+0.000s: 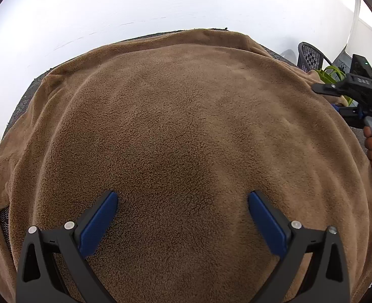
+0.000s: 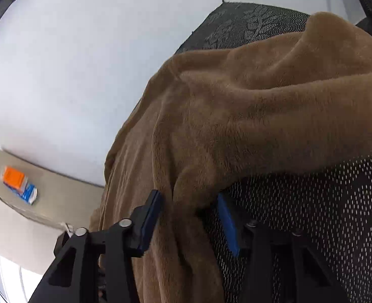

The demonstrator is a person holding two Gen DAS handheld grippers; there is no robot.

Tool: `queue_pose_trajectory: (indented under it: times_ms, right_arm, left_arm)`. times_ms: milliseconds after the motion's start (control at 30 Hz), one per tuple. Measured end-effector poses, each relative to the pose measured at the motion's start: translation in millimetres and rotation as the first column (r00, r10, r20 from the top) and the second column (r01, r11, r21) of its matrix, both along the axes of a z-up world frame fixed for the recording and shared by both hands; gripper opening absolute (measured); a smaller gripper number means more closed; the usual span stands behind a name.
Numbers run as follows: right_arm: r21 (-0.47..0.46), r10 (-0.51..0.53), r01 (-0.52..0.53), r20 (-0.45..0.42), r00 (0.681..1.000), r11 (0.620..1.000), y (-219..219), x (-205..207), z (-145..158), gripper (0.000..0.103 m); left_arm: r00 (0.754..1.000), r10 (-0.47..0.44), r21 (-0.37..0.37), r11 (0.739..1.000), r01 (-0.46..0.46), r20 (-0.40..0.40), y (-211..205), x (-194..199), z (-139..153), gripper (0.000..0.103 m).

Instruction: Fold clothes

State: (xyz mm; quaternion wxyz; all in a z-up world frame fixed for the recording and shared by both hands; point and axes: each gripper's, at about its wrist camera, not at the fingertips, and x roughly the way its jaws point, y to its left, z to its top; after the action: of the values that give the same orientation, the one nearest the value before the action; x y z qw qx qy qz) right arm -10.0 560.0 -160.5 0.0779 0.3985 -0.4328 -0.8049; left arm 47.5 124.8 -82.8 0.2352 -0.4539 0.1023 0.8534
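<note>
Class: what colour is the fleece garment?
Brown fleece garment; clearest in the left wrist view.

plain white wall (image 1: 160, 5), black mesh chair (image 1: 310, 56), bright window (image 2: 11, 272).

Left wrist camera looks steeply down, close over the brown fleece garment (image 1: 180, 131); right wrist camera faces its hanging edge (image 2: 211, 126) from below

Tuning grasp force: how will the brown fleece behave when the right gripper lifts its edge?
Likely floppy: the brown fleece already drapes and bunches over the mesh surface. Probably grippy, not slippery, given its fuzzy pile. A thick fold sits between the right gripper pads, so expect drag from the trailing bulk.
</note>
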Motion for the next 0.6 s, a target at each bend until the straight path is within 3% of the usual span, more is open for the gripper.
queue_pose_trajectory:
  times_ms: [100, 167, 200, 300, 333, 467, 600]
  right_arm:
    - [-0.047, -0.081, 0.081, -0.002, 0.997, 0.996, 8.0, -2.2, -2.5, 0.045]
    - [-0.022, -0.084, 0.084, -0.001, 0.996, 0.996, 5.2, -6.3, -1.2, 0.045]
    - [0.004, -0.083, 0.083, -0.001, 0.997, 0.997, 2.4, -8.0, -0.3, 0.043]
    - [0.103, -0.132, 0.132, -0.005, 0.991, 0.986, 3.0, -6.5, 2.9, 0.017]
    - [0.131, -0.17, 0.173, -0.027, 0.985, 0.976, 8.4, -3.4, 6.9, 0.013]
    - [0.271, -0.267, 0.288, -0.113, 0.957, 0.919, 25.4, 6.3, 31.3, 0.009]
    - [0.382, -0.22, 0.223, -0.052, 0.974, 0.897, 19.9, -5.4, 31.4, 0.009]
  left_arm:
    - [1.0, 0.0, 0.001, 1.0, 0.0, 0.001, 0.1, -0.4, 0.2, 0.103]
    - [1.0, 0.001, 0.001, 1.0, -0.001, 0.001, 0.3, -0.6, 0.3, 0.103]
    - [1.0, 0.001, 0.001, 1.0, -0.001, 0.001, 0.4, -0.6, 0.3, 0.103]
    - [1.0, 0.003, 0.002, 1.0, -0.003, 0.001, 1.2, -0.2, 0.3, 0.103]
    - [1.0, 0.003, 0.002, 1.0, -0.003, 0.001, 1.6, -0.9, 0.0, 0.103]
    - [1.0, 0.003, 0.003, 1.0, -0.003, 0.002, 1.5, -3.1, -0.3, 0.103]
    - [1.0, 0.002, 0.003, 1.0, -0.002, 0.002, 0.0, -3.0, -0.2, 0.103]
